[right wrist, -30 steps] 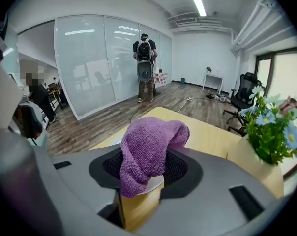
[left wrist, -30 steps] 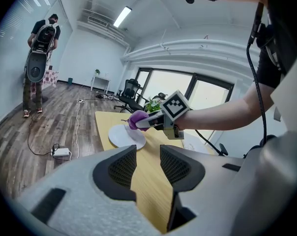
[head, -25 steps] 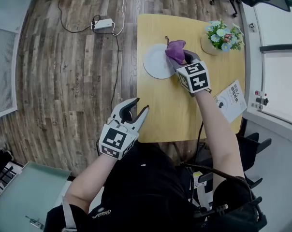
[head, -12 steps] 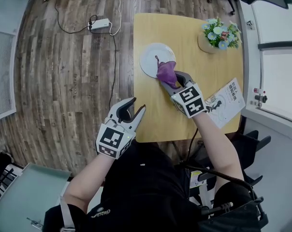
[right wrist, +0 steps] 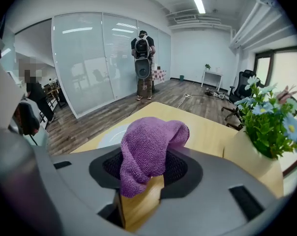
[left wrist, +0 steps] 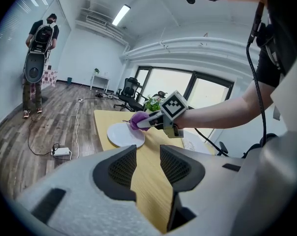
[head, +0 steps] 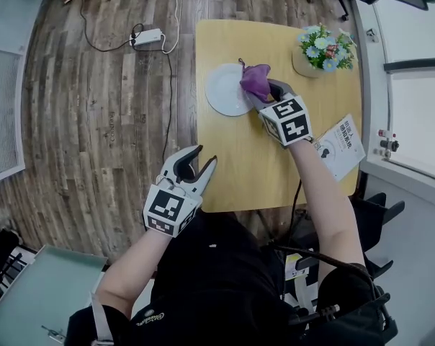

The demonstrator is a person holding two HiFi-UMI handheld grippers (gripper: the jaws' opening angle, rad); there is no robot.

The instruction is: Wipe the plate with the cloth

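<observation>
2 grippers, 1 plate, 1 cloth. Left gripper [head: 205, 158]: jaws partly apart, holding nothing, beside the near edge of the bench [head: 246, 168]. The plate [head: 223, 91] lies on the bench. The purple cloth [head: 256, 79] is at the plate's right rim, clamped in the right gripper [head: 266, 92] jaws.

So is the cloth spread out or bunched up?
Bunched up. The cloth is a wad clamped in the right gripper, one fold drooping over its jaws, not laid flat on the plate.
</observation>
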